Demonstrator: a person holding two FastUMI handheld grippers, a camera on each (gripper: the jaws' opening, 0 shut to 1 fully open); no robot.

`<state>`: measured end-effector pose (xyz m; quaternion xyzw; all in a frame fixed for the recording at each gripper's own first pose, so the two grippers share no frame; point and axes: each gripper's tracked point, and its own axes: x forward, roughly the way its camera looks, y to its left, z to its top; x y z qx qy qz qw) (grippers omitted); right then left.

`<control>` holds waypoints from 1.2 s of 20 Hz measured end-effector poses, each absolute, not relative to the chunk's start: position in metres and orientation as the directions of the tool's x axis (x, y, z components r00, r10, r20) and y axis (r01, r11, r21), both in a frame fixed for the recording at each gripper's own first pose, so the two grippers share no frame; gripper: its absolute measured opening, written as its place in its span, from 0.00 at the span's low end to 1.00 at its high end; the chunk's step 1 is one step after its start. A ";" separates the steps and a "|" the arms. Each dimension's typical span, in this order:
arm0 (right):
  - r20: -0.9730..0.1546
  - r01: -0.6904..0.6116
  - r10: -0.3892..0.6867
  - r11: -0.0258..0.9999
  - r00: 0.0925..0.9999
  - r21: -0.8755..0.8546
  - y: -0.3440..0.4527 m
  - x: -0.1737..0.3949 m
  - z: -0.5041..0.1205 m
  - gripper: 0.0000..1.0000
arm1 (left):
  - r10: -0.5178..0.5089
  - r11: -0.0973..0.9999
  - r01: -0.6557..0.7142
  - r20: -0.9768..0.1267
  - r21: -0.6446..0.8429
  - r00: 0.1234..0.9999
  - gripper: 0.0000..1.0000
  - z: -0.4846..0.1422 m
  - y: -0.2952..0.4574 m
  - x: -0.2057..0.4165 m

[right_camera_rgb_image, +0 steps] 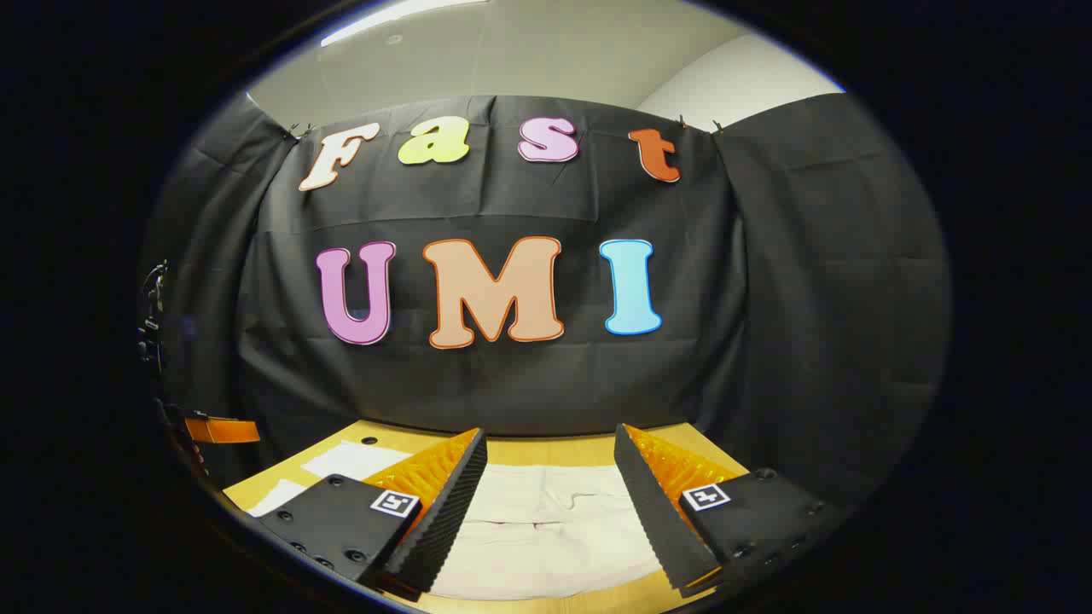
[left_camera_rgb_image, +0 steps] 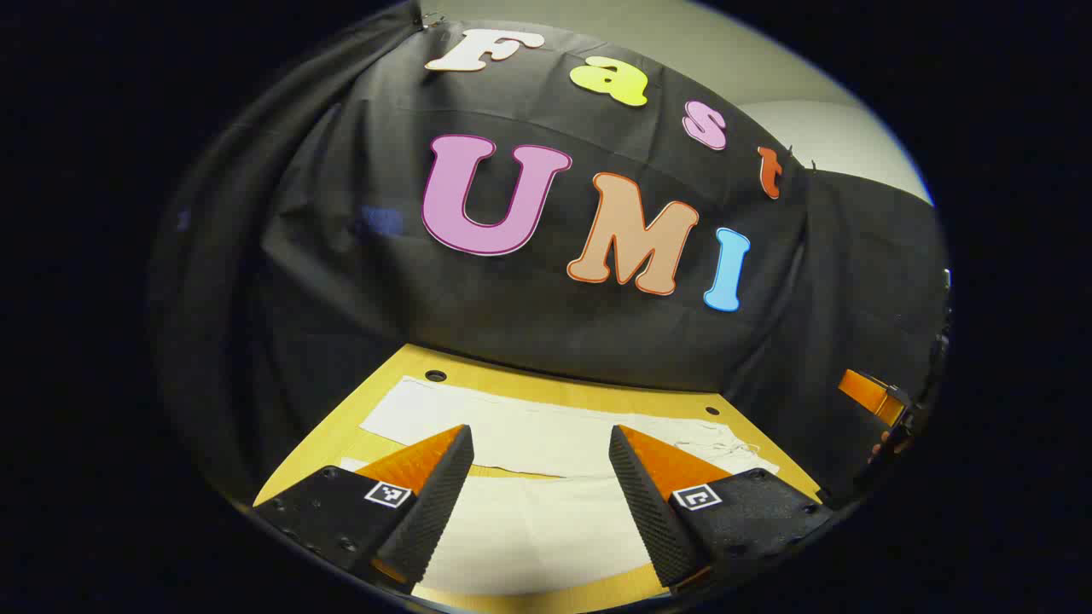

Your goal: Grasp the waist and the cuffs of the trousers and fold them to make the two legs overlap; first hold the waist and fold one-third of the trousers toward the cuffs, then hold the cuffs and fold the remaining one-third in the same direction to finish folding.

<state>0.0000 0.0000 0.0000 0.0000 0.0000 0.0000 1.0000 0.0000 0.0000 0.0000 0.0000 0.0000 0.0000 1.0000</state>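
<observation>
White trousers (left_camera_rgb_image: 546,443) lie spread flat on a wooden table (left_camera_rgb_image: 554,388), both legs side by side with a narrow gap of wood between them. In the left gripper view my left gripper (left_camera_rgb_image: 541,452) hovers open above the near leg, nothing between its fingers. The right gripper view has the trousers (right_camera_rgb_image: 546,529) from the waist end, with a thin drawstring showing on the cloth. My right gripper (right_camera_rgb_image: 550,460) is open above that cloth, holding nothing.
The table has small round holes (left_camera_rgb_image: 435,375) near its far edge, and the black cloth wall rises just behind it. The other gripper (left_camera_rgb_image: 879,396) shows at the right rim of the left gripper view and again, the other gripper (right_camera_rgb_image: 217,429), at the left rim of the right gripper view.
</observation>
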 end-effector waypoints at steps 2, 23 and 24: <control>-0.012 -0.021 0.020 1.000 1.000 -0.013 0.002 0.004 0.001 0.96 | 0.005 1.000 -0.005 -0.002 0.002 1.000 0.95 0.002 -0.004 0.002; -0.148 -0.105 0.099 0.994 0.984 -0.032 -0.016 0.017 -0.045 0.93 | 0.015 0.998 -0.005 -0.160 0.065 0.987 0.95 -0.058 -0.001 0.004; -0.158 -0.108 0.102 0.994 0.982 -0.035 -0.017 0.018 -0.049 0.96 | 0.017 0.997 -0.004 -0.184 0.072 0.983 0.95 -0.067 0.003 0.002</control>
